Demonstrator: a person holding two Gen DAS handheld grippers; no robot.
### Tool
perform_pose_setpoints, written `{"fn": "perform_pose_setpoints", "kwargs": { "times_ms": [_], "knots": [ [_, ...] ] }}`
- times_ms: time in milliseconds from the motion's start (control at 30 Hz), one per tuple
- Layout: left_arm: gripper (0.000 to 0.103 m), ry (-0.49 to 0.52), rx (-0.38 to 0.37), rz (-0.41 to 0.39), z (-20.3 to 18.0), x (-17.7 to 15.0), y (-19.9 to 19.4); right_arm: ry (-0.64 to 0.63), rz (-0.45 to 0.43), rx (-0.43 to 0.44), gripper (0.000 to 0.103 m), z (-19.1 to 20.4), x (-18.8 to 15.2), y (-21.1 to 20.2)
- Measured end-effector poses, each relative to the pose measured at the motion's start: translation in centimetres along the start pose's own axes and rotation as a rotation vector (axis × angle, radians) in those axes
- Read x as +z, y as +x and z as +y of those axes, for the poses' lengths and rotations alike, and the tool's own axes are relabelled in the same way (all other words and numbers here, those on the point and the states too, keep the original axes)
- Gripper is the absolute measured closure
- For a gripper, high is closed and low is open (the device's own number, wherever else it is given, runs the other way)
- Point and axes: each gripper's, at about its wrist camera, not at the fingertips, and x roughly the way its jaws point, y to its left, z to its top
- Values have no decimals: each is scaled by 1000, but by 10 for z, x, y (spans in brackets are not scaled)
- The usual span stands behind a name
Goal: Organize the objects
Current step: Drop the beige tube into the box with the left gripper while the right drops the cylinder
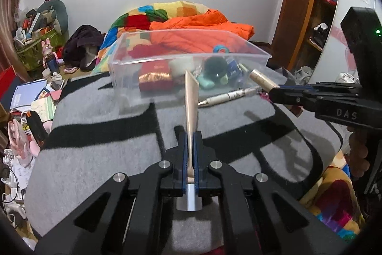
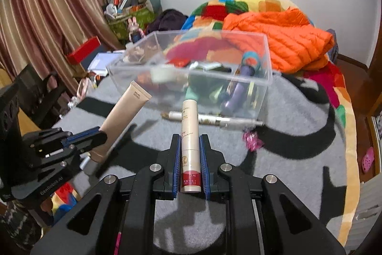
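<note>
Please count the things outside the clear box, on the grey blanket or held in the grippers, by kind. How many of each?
Tubes held in grippers: 2, a beige tube in the left gripper, a cream tube in the right gripper
Pens on the blanket: 1, a white pen
Pink wrappers: 1, a pink wrapper
Total: 4
</note>
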Motion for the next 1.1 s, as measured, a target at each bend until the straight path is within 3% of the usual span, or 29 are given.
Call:
{"fn": "perform_pose_setpoints", "kwargs": {
  "times_ms": [533,967,1100],
  "knots": [
    [100,-15,-24,-156,7,53,-28,11,-139,-20,89,1,44,-18],
    [100,-34,3,-241,26,113,-21,22,-169,-56,89,-9,84,-1],
    [100,-46,31,-244,36,128,-8,21,-152,-107,89,-15,95,16]
  ]
}}
